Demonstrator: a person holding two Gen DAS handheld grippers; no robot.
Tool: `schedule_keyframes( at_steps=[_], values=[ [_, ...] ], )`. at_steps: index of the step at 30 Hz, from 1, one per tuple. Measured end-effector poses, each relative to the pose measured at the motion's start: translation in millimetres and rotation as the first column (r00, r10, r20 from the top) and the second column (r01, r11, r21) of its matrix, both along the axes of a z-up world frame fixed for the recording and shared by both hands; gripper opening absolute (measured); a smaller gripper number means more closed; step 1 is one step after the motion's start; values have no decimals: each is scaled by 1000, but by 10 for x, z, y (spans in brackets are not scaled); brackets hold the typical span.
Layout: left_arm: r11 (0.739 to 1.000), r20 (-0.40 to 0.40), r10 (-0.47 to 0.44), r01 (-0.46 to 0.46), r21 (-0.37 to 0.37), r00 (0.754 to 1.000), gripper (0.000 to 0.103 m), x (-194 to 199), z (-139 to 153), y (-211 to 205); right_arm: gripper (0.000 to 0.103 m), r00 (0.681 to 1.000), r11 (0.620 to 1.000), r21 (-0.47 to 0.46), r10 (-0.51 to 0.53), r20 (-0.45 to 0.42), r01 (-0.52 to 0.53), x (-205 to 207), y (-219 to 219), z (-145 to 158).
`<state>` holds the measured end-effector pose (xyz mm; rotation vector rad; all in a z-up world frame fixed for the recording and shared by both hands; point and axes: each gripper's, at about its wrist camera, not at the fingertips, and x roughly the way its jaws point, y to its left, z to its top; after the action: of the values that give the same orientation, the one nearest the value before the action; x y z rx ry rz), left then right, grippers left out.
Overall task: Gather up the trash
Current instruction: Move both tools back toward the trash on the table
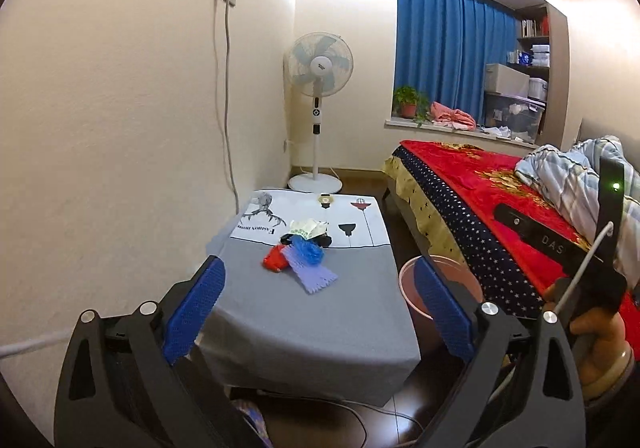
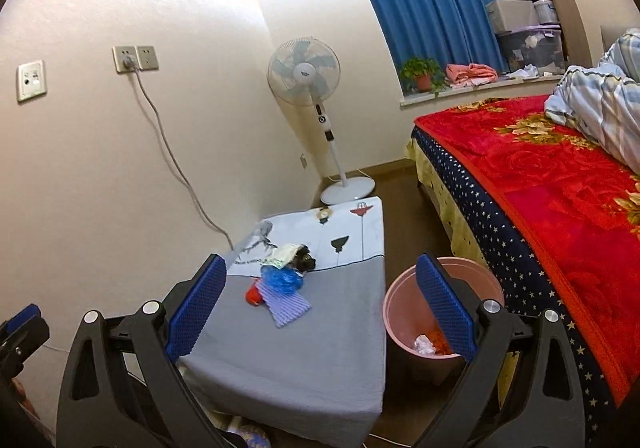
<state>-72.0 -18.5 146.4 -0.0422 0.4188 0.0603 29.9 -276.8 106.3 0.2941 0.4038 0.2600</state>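
**Ana:** Crinkled plastic and paper, by the look of it: that little heap of trash [image 1: 302, 254] sits near the middle of the desk [image 1: 320, 324], where the grey cloth meets the white printed part.

**Ben:** Light and soft, I'd guess. What's the easiest piece?

**Ana:** The lilac ribbed sheet [image 2: 285, 306]. It lies flat, floppy probably, with its long axis running from the heap toward the desk's near right corner. I'd pinch its free near end, across the narrow width. The blue bag [image 2: 283, 279] and red wad [image 2: 253, 296] should crush easily; grab them anywhere.

**Ben:** Slippery?

**Ana:** Possibly, being thin film. Nothing looks fragile.

**Ben:** And the grippers?

**Ana:** The left gripper [image 1: 318, 314] and right gripper [image 2: 320, 308] both have jaws spread wide, holding nothing, well short of the heap. The pink bin [image 2: 394, 312] stands on the floor between desk and bed [image 2: 540, 183], with some scraps inside.
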Motion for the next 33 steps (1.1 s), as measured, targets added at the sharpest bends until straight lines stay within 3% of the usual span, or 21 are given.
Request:
schedule_keyframes(
  at_steps=[7,14,18,24,33],
  values=[
    [994,14,-85,86,-70,996,92,-204,147,-148,94,997,1000,-29,-7,76,9,-353,-29,214],
    [967,77,-248,251,-38,966,92,-316,403,-666,95,989,997,-20,-77,128,81,-599,-336,394],
    [959,108,-279,283,-23,954,92,-340,531,-817,96,983,993,-23,-108,150,113,-657,-490,444],
    [974,58,-228,227,15,972,95,-16,482,-848,97,980,990,-13,-137,146,141,-606,-598,427],
    [992,-62,-95,100,74,994,95,713,-42,-534,97,989,989,-66,-132,63,136,-235,-393,174]
  ],
)
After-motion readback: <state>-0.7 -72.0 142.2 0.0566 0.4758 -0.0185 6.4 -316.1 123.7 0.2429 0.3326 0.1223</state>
